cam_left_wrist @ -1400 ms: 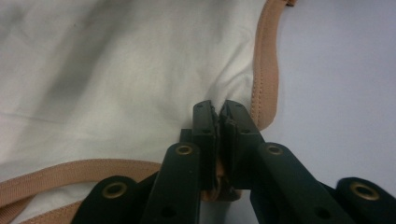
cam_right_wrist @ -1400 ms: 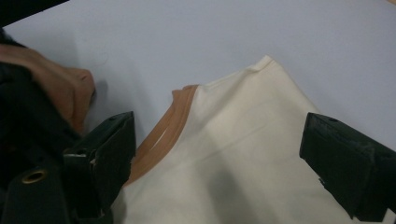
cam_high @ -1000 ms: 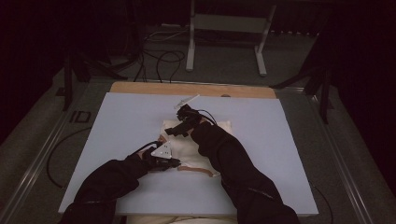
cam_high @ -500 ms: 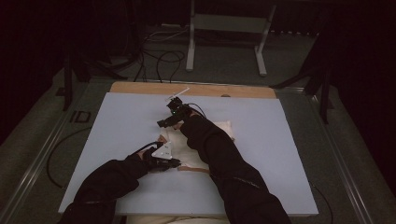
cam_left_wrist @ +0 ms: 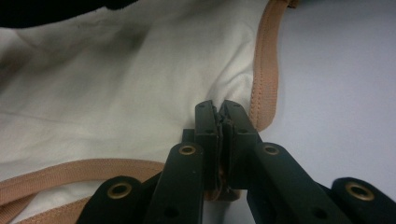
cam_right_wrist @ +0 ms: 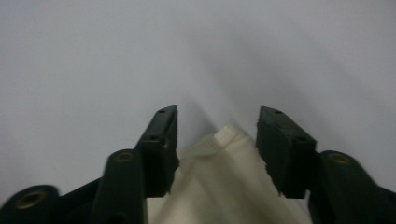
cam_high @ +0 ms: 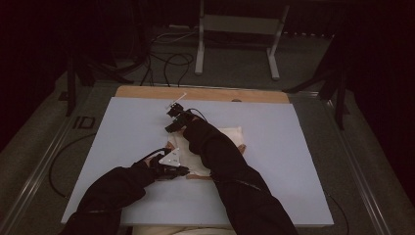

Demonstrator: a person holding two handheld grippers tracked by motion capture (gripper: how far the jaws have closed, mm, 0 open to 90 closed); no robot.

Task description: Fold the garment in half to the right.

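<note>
A cream garment [cam_high: 221, 142] with tan trim lies flat near the middle of the pale table [cam_high: 293, 147], its long axis running roughly from the near left to the far right, mostly hidden under the right forearm. The left gripper [cam_left_wrist: 219, 122] is clamped on the tan hem at the garment's near-left edge. The right gripper [cam_right_wrist: 217, 135] hangs with its jaws spread wide, a cream corner of the cloth pointing up between them, unpinched.
</note>
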